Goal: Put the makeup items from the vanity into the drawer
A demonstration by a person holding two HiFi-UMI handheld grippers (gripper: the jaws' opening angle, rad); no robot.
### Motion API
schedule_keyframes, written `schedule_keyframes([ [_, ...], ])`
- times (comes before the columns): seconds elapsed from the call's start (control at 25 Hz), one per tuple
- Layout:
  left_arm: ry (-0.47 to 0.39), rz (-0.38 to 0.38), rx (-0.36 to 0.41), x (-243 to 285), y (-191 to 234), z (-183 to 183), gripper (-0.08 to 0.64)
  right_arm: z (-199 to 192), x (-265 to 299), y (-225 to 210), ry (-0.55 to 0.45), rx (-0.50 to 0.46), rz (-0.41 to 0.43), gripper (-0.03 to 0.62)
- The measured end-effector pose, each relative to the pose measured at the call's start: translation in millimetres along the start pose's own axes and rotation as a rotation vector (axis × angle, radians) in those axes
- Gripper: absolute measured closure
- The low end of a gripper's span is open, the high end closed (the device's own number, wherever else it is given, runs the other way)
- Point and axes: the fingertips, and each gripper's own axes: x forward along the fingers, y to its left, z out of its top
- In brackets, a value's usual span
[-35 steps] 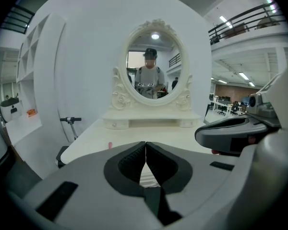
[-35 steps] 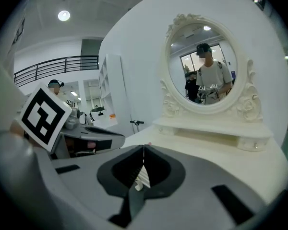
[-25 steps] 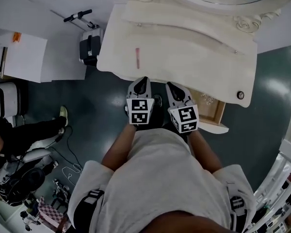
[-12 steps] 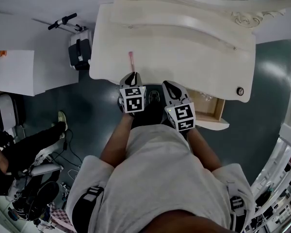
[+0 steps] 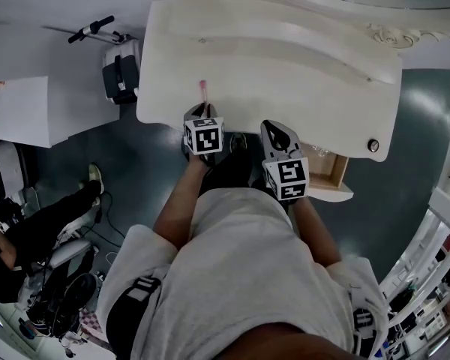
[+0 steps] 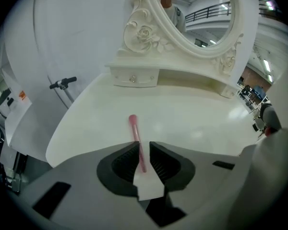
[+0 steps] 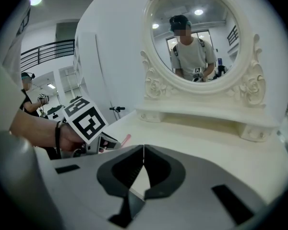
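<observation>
A slim pink makeup stick [image 6: 136, 137] lies near the front left edge of the smooth cream vanity top [image 5: 285, 73], broad open surface stretching behind it. The left gripper [image 6: 143, 158], level at that edge, holds its ribbed jaws slightly apart astride the stick's near end. The right gripper [image 7: 143, 159], its jaws pressed together on nothing, hovers beside the open wooden drawer [image 5: 331, 172].

A cream vanity [image 5: 300, 66] is topped by an oval mirror [image 6: 201, 18] at its back. One pink makeup stick [image 6: 136, 140] is laid well before the mirror, leftward.
</observation>
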Motion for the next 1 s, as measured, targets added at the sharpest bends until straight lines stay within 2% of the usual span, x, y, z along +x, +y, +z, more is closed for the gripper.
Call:
schedule_keyframes([
  [0.08,0.024,-0.004,-0.013,5.6,-0.4,-2.0,0.466,-0.9,-1.9,-6.0,0.005,0.005,-0.011,0.577],
  [0.12,0.037,-0.007,-0.023,8.6,-0.3,-3.6,0.462,-1.2,-2.9,-8.5,0.006,0.008,-0.015,0.577],
  [0.4,0.084,0.009,-0.093,21.5,7.4,-14.1,0.462,-6.4,-11.8,-20.1,0.009,-0.004,-0.074,0.577],
  [0.52,0.094,-0.005,-0.096,21.4,5.5,-12.6,0.463,-6.5,-17.2,-24.5,0.004,-0.001,-0.092,0.577],
  [0.6,0.092,-0.009,-0.105,21.2,7.5,-13.3,0.515,-7.5,-20.7,-23.1,0.004,-0.004,-0.095,0.577],
  [0.72,0.091,-0.026,-0.14,22.7,8.9,-18.4,0.517,-10.5,-24.9,-19.7,0.002,-0.01,-0.093,0.577],
  [0.88,0.098,-0.031,-0.128,18.8,1.6,-20.9,0.517,-12.0,-30.7,-22.0,-0.004,-0.004,-0.097,0.577],
  [1.0,0.067,-0.026,-0.09,10.3,-2.9,-12.9,0.517,-9.8,-34.9,-23.0,-0.017,-0.007,-0.104,0.577],
])
